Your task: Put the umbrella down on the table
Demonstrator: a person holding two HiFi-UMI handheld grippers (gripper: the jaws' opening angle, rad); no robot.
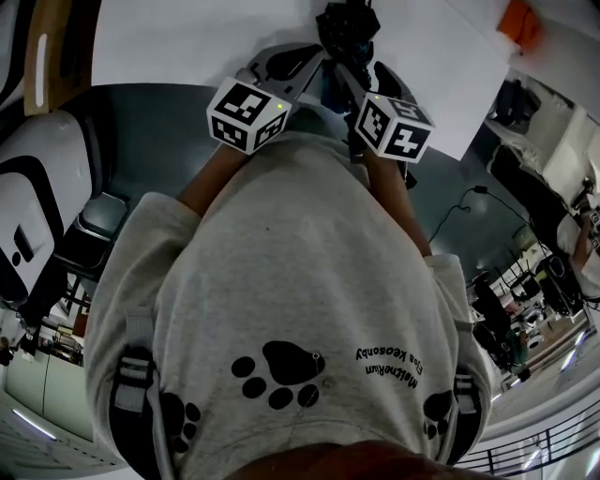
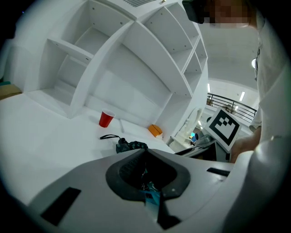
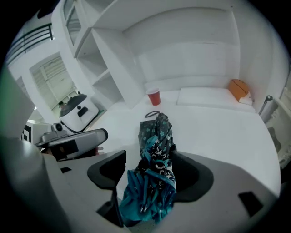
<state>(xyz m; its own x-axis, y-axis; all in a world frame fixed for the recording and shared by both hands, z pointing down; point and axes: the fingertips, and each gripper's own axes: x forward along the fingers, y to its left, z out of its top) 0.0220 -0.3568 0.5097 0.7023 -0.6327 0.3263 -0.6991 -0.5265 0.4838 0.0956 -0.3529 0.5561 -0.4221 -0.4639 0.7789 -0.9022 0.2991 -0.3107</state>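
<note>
Umbrella [image 3: 157, 150] lies on the table [image 3: 218, 132], cup [image 3: 153, 97] behind it.

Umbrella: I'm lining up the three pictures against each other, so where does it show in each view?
Head view: the umbrella is a dark bundle at top centre.
Left gripper view: a dark bundle just below centre, its strap loop to the left.
Right gripper view: bottom centre, between the fingers.
Shared landmark: the orange object, seen in all three views.
</note>
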